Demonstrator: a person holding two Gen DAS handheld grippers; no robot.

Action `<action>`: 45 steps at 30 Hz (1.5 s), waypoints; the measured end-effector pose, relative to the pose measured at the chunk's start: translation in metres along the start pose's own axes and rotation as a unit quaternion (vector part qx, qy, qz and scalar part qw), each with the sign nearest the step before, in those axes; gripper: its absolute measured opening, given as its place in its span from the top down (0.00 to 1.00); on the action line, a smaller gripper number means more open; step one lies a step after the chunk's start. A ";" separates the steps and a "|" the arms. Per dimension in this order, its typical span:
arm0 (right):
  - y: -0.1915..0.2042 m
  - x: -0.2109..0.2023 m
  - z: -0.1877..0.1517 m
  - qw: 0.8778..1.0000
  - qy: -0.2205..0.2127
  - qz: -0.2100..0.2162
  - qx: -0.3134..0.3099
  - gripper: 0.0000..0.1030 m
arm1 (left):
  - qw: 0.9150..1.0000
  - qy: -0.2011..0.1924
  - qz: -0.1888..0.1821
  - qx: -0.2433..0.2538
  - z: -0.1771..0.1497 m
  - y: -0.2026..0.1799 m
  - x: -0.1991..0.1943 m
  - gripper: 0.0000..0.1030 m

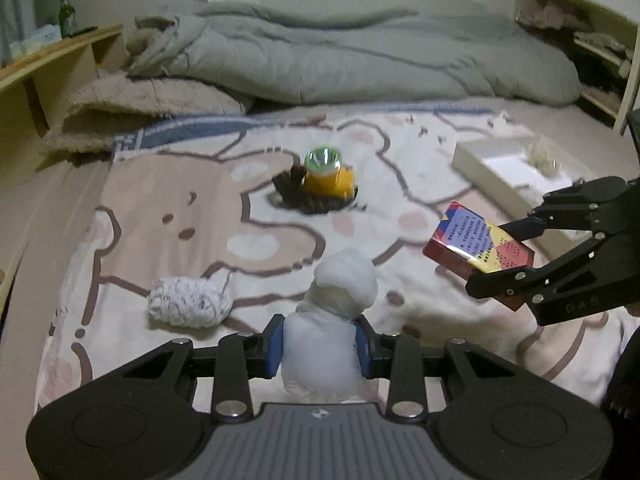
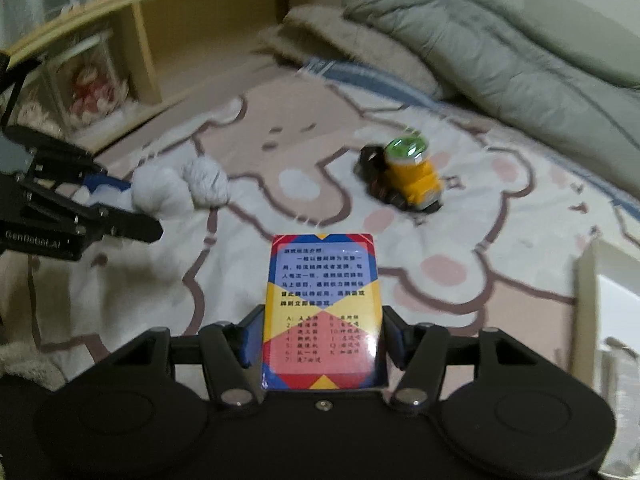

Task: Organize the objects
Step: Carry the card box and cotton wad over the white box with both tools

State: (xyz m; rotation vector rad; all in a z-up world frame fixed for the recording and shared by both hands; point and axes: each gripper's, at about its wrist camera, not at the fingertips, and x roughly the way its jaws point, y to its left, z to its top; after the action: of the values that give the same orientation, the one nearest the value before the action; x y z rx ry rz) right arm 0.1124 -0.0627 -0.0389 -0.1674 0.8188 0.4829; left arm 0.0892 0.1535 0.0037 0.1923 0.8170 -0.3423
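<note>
My left gripper (image 1: pixel 319 346) is shut on a white wad in clear plastic (image 1: pixel 332 320), held above the bear-print blanket (image 1: pixel 168 208); the wad also shows in the right wrist view (image 2: pixel 154 192). My right gripper (image 2: pixel 318 340) is shut on a colourful card box (image 2: pixel 322 304), also seen at the right of the left wrist view (image 1: pixel 478 246). A yellow toy with a green lens (image 1: pixel 328 176) lies mid-bed, also in the right wrist view (image 2: pixel 412 174). A grey-white rolled sock (image 1: pixel 188 306) lies left of the wad, also in the right wrist view (image 2: pixel 206 182).
A shallow white box (image 1: pixel 500 168) lies on the bed at the right. A grey duvet (image 1: pixel 340 56) is heaped at the back. Wooden shelving (image 1: pixel 48 80) runs along the left, with a green bottle (image 1: pixel 66 16) on top.
</note>
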 end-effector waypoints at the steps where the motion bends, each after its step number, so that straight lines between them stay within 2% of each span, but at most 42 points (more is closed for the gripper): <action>1: -0.002 -0.007 0.001 1.000 -0.006 -0.005 0.003 0.41 | 1.000 -0.005 0.002 -0.003 0.002 -0.004 -0.003 0.64; 8: -0.019 -0.054 0.003 0.998 -0.044 -0.024 0.028 0.41 | 0.998 -0.034 0.005 -0.048 0.018 -0.024 -0.019 0.64; 20: -0.055 -0.114 -0.009 0.994 -0.079 -0.063 0.047 0.41 | 0.994 -0.073 -0.002 -0.076 0.041 -0.076 -0.029 0.64; 35: -0.104 -0.151 -0.024 0.990 -0.106 -0.072 0.061 0.41 | 0.995 -0.082 -0.005 -0.057 0.068 -0.131 -0.012 0.64; 45: -0.150 -0.173 -0.046 0.985 -0.114 -0.099 0.085 0.41 | 0.995 -0.082 -0.034 -0.040 0.090 -0.172 0.016 0.64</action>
State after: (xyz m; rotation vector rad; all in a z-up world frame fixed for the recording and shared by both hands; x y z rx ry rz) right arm 0.0527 -0.2702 0.0510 -0.0337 0.6083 0.2385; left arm 0.0964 -0.0367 0.0455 0.0605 0.6746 -0.3836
